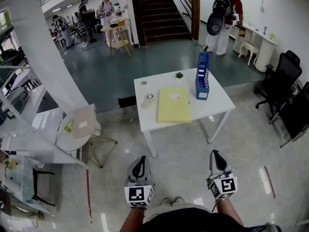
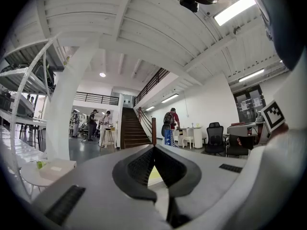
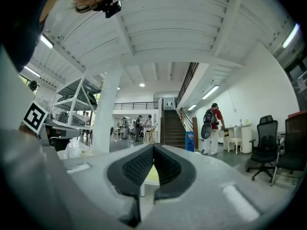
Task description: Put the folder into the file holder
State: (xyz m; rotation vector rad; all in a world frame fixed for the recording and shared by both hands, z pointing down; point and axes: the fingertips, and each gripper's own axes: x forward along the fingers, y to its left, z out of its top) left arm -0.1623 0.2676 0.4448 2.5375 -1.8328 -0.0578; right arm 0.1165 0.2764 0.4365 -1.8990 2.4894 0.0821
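Observation:
A pale yellow folder (image 1: 174, 105) lies flat on the white table (image 1: 154, 119), seen ahead in the head view. At the table's right end stands a blue file holder (image 1: 203, 76) upright. My left gripper (image 1: 140, 164) and right gripper (image 1: 216, 155) hang low over the floor, well short of the table, both shut with nothing between the jaws. In the left gripper view the jaws (image 2: 154, 149) meet at the tip, and a sliver of the yellow folder (image 2: 153, 177) shows through them. The right gripper (image 3: 154, 148) likewise frames the folder (image 3: 151, 175), with the file holder (image 3: 190, 141) far off.
On the table are also a small green plant (image 1: 179, 75), a tape roll (image 1: 149, 96) and a small round object (image 1: 143, 83). A round white table (image 1: 67, 134) and shelving stand left; black office chairs (image 1: 280, 83) stand right. People stand by a stairway (image 1: 161, 13) at the back.

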